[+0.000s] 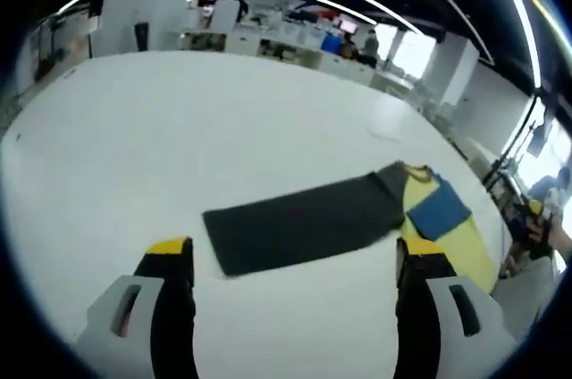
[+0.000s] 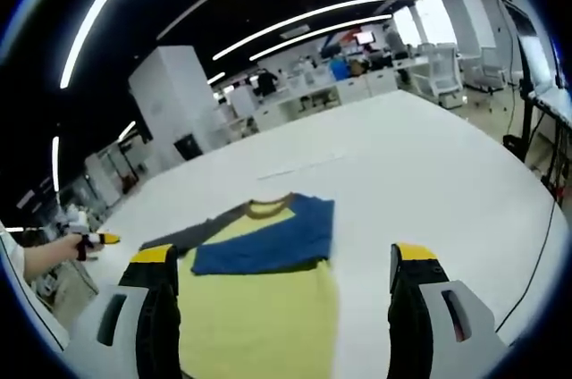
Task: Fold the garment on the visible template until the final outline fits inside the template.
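The garment is a shirt lying flat on the white table (image 1: 179,129). It has a yellow body (image 2: 259,307), a brown collar (image 2: 268,207), a blue sleeve (image 2: 268,240) folded across the chest, and a dark grey sleeve (image 1: 304,223) stretched straight out. My left gripper (image 1: 295,252) hovers open over the end of the grey sleeve, touching nothing. Above the yellow hem my right gripper (image 2: 284,256) is held open, its jaws wide to either side of the body. In the left gripper view the blue sleeve (image 1: 438,209) and yellow body (image 1: 469,254) lie beyond the grey sleeve.
A hand with a yellow-tipped gripper (image 2: 96,240) enters at the left edge of the right gripper view. A thin pale line (image 2: 295,166) marks the table beyond the collar. Desks and a white pillar (image 2: 174,97) stand behind the table. The table edge (image 2: 545,218) curves at right.
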